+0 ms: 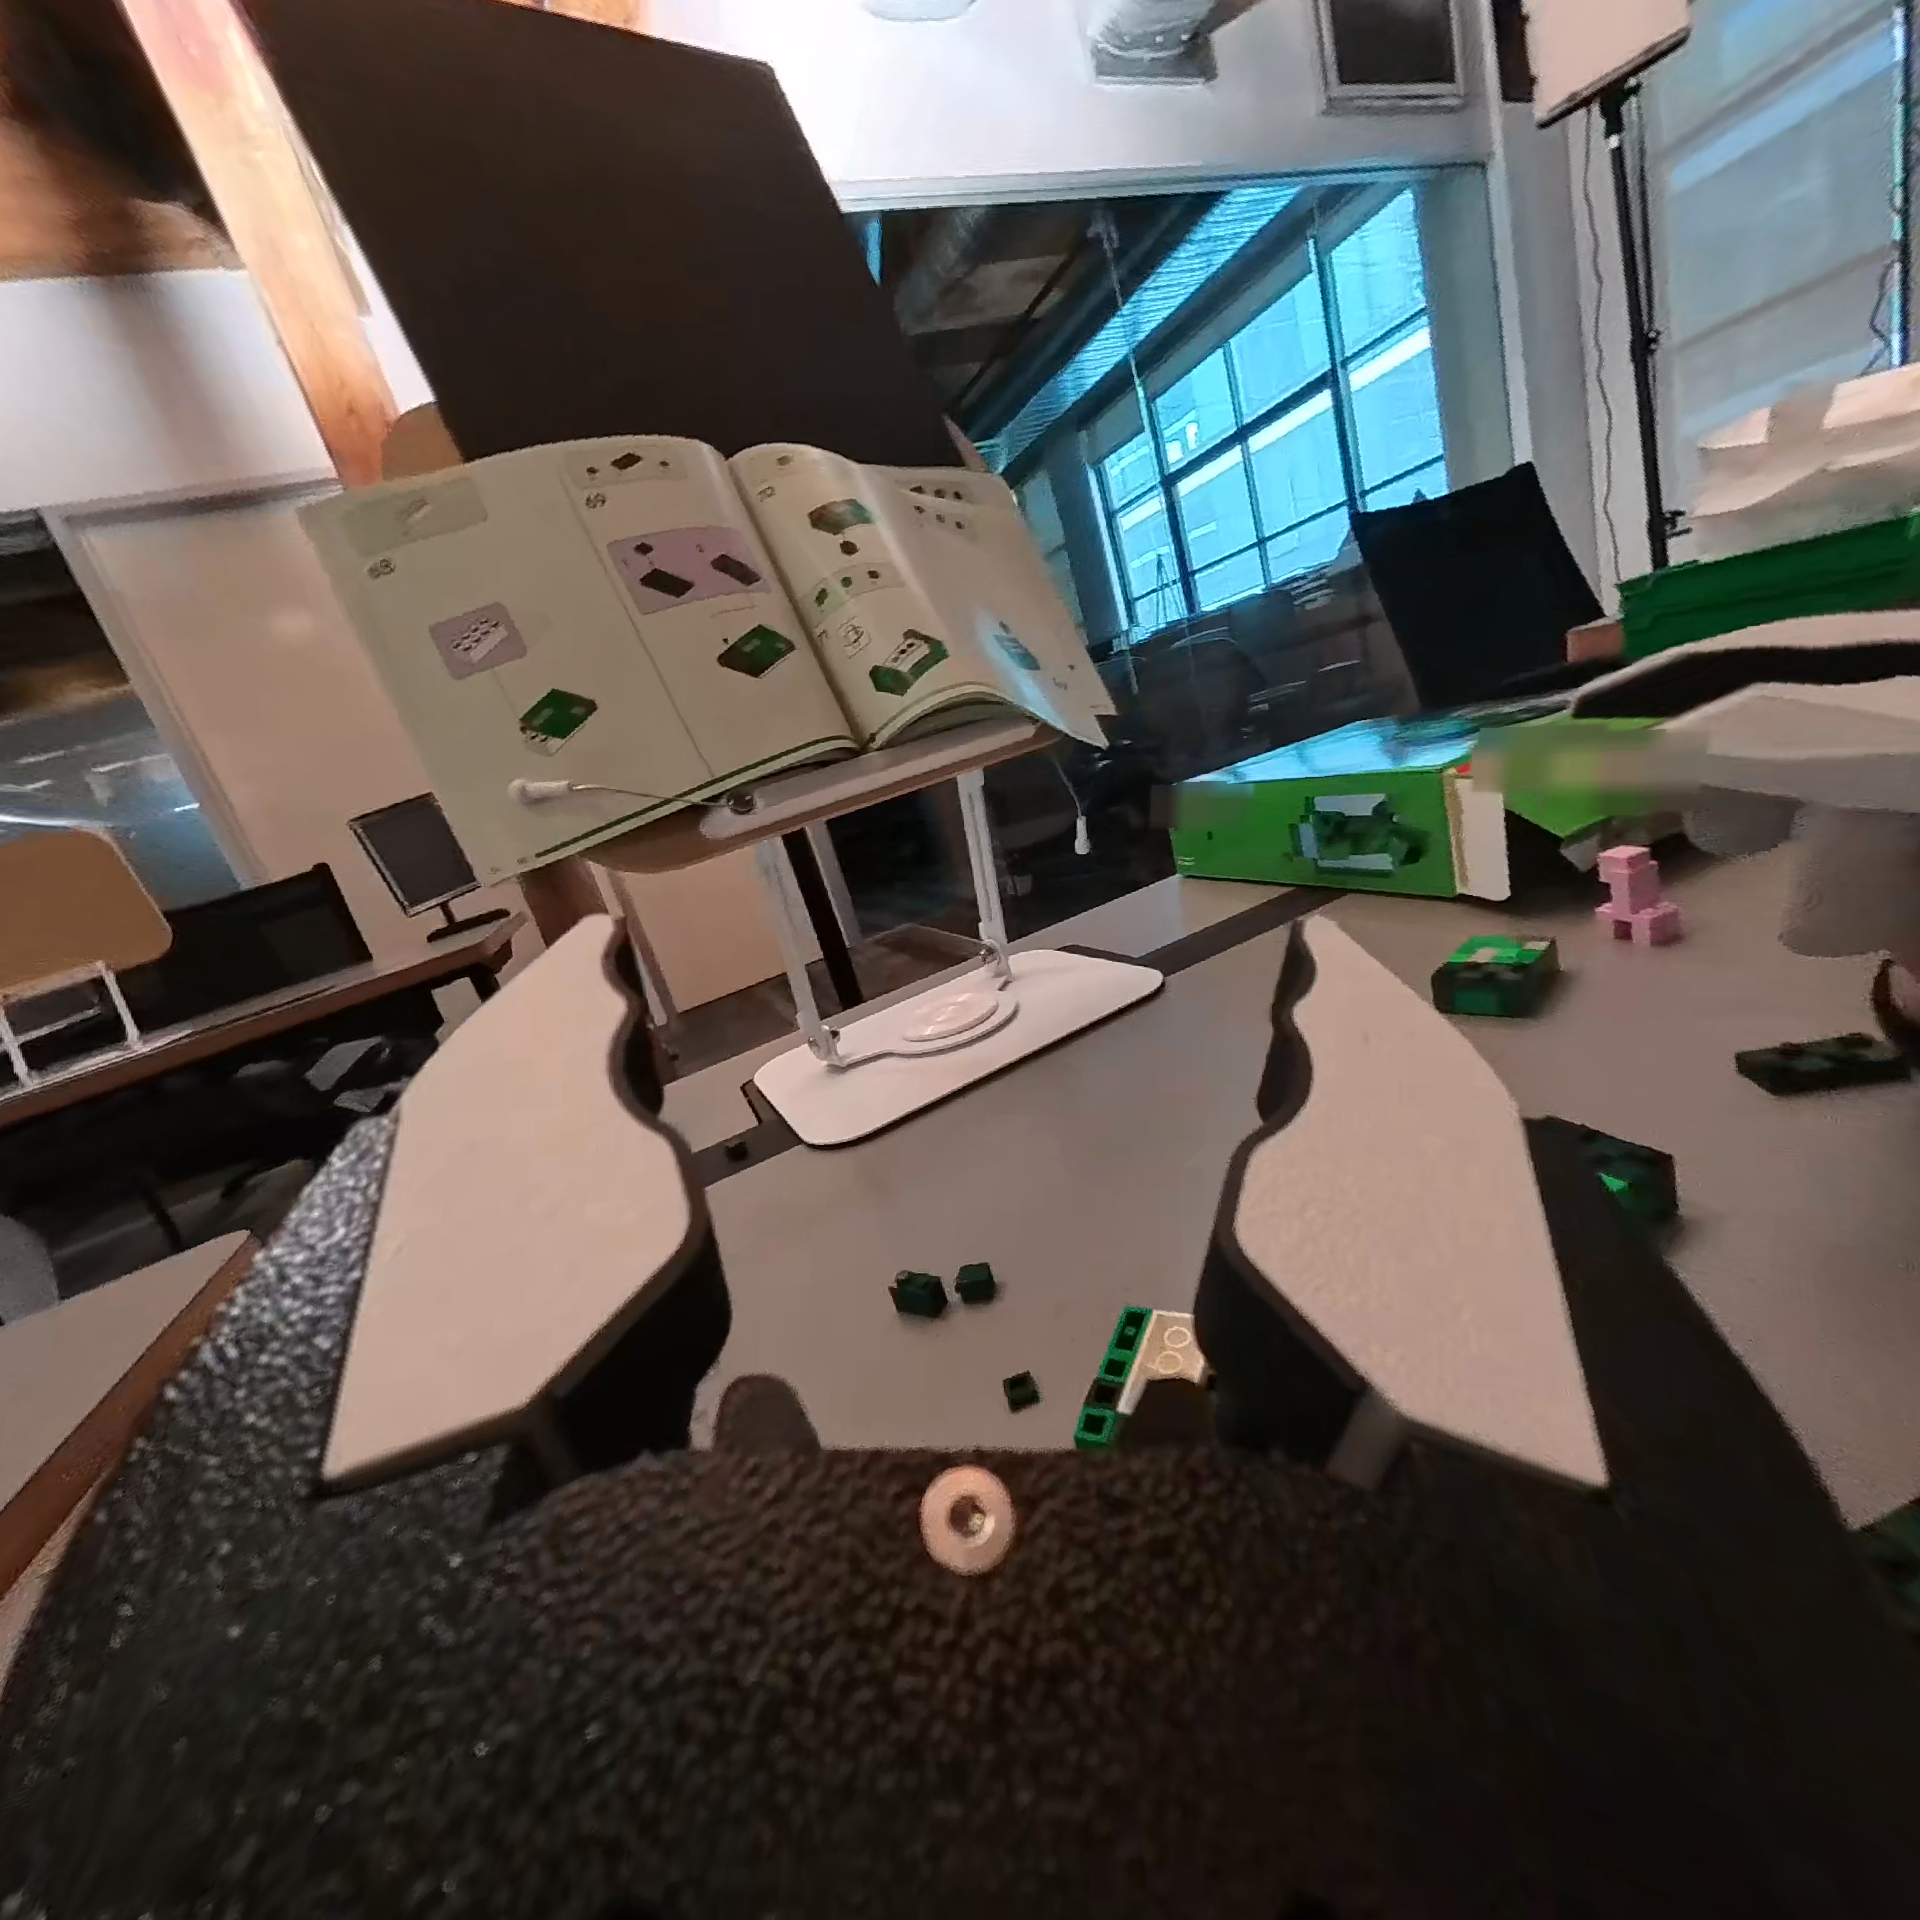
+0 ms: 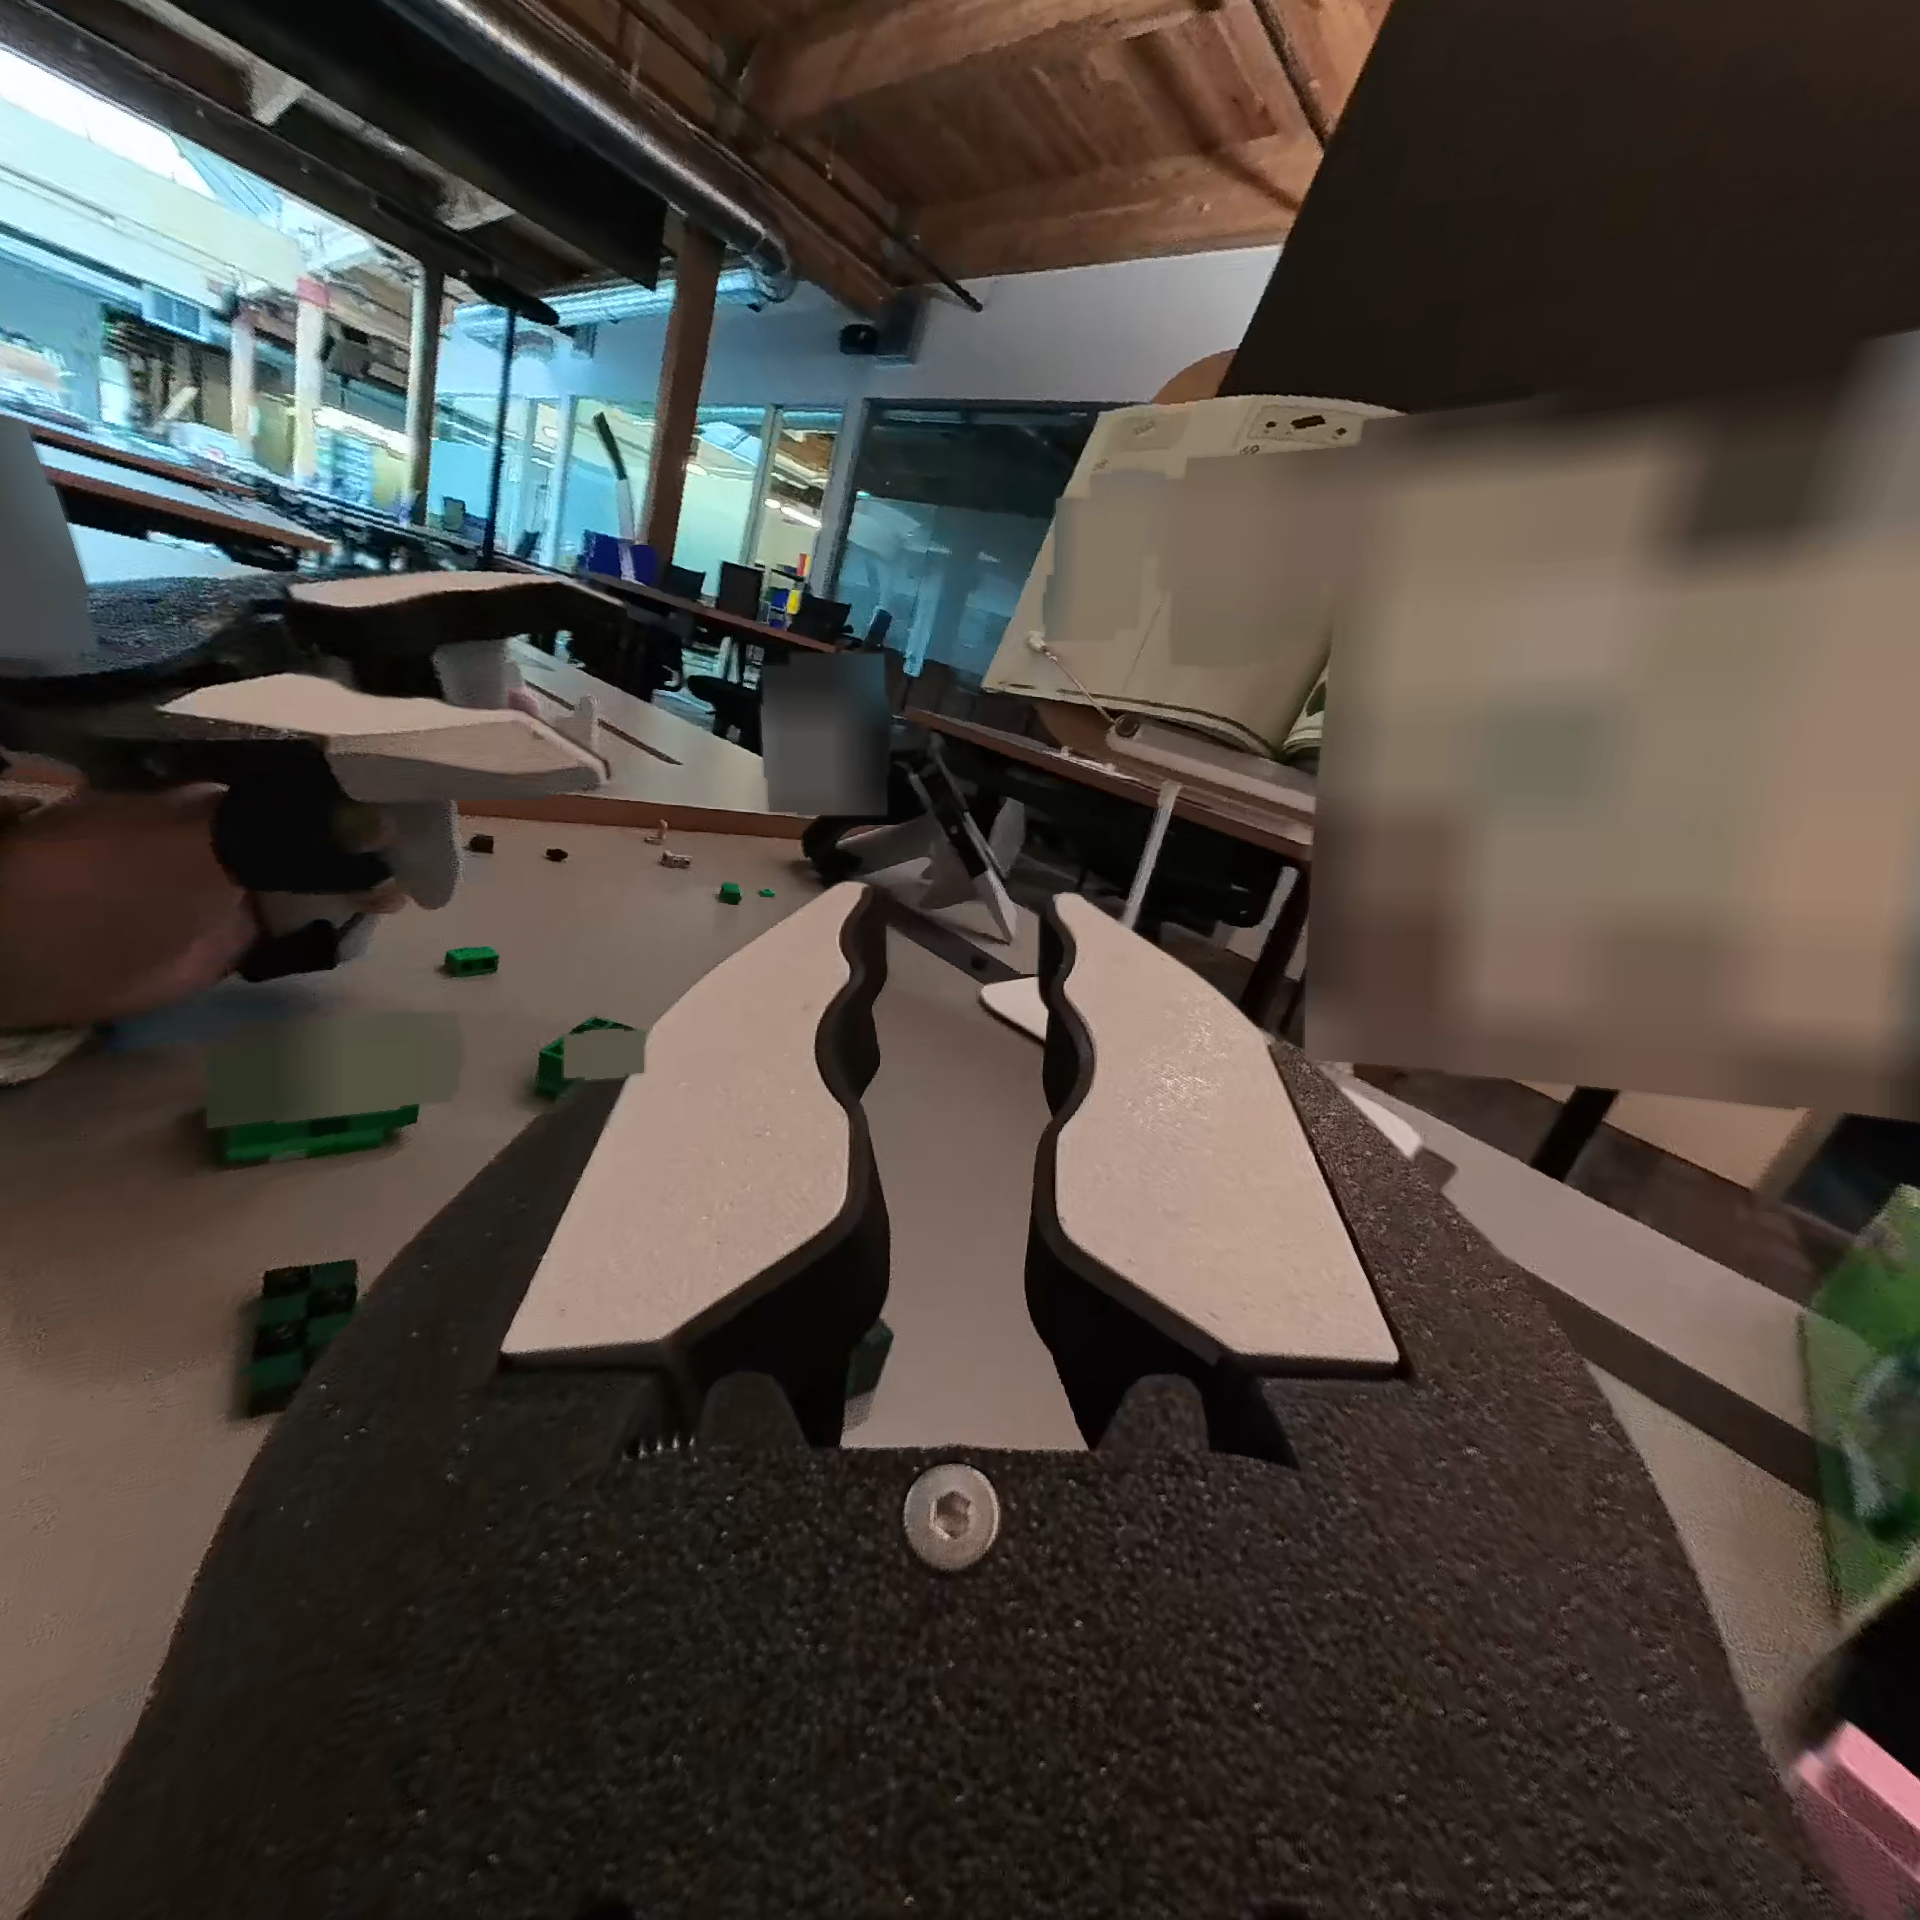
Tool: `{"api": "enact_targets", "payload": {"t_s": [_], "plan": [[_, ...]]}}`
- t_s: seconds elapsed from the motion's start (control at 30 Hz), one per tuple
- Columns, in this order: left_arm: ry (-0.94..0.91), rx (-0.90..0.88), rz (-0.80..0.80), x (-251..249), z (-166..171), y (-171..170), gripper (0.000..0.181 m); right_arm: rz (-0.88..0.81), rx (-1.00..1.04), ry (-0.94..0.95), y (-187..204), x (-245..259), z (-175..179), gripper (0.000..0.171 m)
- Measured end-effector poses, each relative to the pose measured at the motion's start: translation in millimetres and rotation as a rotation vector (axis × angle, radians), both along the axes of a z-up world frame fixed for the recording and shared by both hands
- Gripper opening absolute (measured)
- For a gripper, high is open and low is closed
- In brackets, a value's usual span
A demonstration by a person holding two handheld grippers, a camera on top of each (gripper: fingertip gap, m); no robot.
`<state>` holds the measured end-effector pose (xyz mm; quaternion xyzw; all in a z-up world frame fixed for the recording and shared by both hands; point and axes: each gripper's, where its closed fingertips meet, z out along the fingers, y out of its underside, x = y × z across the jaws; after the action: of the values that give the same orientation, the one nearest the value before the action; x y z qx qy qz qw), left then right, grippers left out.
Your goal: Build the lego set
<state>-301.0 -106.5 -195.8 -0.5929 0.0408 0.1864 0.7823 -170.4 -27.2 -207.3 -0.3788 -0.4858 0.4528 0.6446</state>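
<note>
We hold our left claw (image 1: 956,1049) wide and empty above the grey bench (image 1: 1018,1195). The small green-and-white partly built lego strip (image 1: 1138,1377) lies low between its fingers, nearer the right one, long axis running roughly along them. Our right claw (image 2: 961,935) is narrow, gripping nothing, well apart from it, so the left is nearer.

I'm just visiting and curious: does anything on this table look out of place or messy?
Mostly tidy. The green box lies on its side with an end flap open, and small green bricks are scattered loose over the table. Both seem normal mid-build.
</note>
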Motion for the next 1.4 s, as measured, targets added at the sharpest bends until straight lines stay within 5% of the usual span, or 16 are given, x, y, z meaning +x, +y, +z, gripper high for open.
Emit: {"api": "enact_targets", "payload": {"t_s": [0.23, 0.73, 1.4], "plan": [[-0.152, 0.021, -0.015, -12, -1, 4, 0.105, -0.02, 0.078, -0.028, -4, 0, -4, 0.027], [-0.039, -0.057, -0.016, 8, -10, -1, 0.106, -0.11, 0.103, -0.052, -4, 9, -9, 0.022], [-0.134, -0.088, -0.016, 0, -17, -1, 0.109, -0.114, 0.044, -0.078, 3, 11, -13, 0.016]]}}
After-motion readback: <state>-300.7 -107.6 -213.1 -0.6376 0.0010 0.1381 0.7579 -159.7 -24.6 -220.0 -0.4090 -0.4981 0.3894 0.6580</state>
